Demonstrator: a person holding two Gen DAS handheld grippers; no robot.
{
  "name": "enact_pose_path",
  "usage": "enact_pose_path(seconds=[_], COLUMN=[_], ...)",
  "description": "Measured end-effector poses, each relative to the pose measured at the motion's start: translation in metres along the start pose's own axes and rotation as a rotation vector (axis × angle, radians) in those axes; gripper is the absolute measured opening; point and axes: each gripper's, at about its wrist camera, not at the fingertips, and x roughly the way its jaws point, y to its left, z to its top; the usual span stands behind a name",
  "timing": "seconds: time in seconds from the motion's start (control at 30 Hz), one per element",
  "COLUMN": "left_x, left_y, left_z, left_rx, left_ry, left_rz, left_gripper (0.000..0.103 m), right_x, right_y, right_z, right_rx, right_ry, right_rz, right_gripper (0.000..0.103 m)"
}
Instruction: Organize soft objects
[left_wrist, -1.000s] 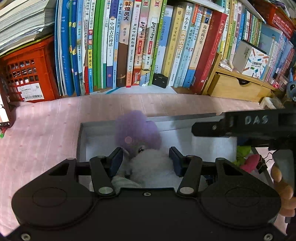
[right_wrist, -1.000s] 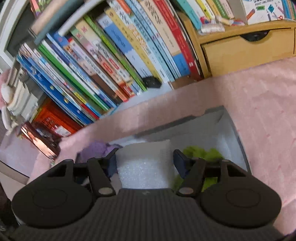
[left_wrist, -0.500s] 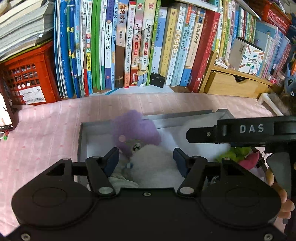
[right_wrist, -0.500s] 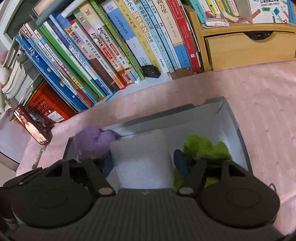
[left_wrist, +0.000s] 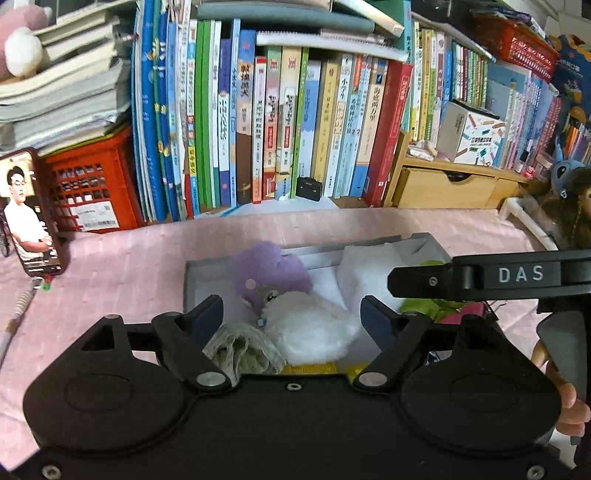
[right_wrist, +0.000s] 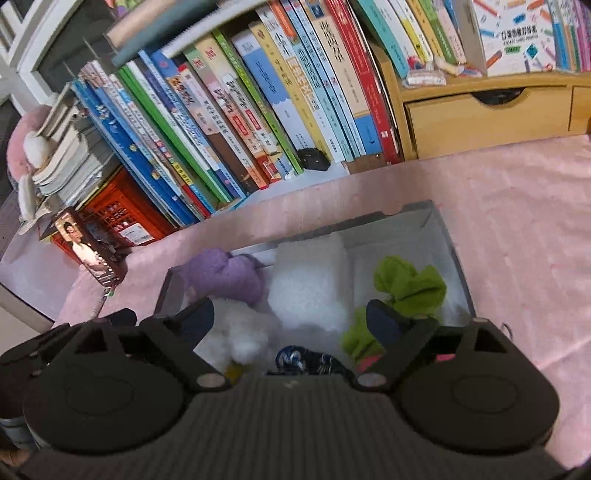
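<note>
The grey box (right_wrist: 448, 236) is crowded: a purple plush (right_wrist: 221, 275) fills its far left corner, a white foam block (right_wrist: 310, 280) stands in the middle, a green cloth (right_wrist: 406, 284) lies toward the right wall, and a white fluffy toy (left_wrist: 310, 325) sits at the near left; only slim gaps show between them; the pink cloth (right_wrist: 517, 221) right of the box lies bare and passable; behind, a row of books (left_wrist: 277, 122), a red crate (left_wrist: 88, 184) and a wooden drawer unit (right_wrist: 487, 114) wall off the far side; a phone (left_wrist: 29, 214) leans at the left edge
</note>
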Motion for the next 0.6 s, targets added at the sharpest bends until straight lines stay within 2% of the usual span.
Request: enact_pose_path(seconds=[0.33, 0.6], left_x=[-0.053, -0.095], left_y=[-0.007, -0.017], left_z=[-0.012, -0.036], left_rx=[0.003, 0.016], left_ry=[-0.052, -0.093], left_rz=[0.000, -0.012], left_gripper=[0.083, 0.086], right_x=[-0.053, -0.101], right_y=[0.024, 0.033], right_z=[-0.018, -0.044], right_rx=[-0.130, -0.233], right_ry=[-0.094, -0.191], right_rz=[-0.025, -0.063], right_gripper=[0.096, 0.099])
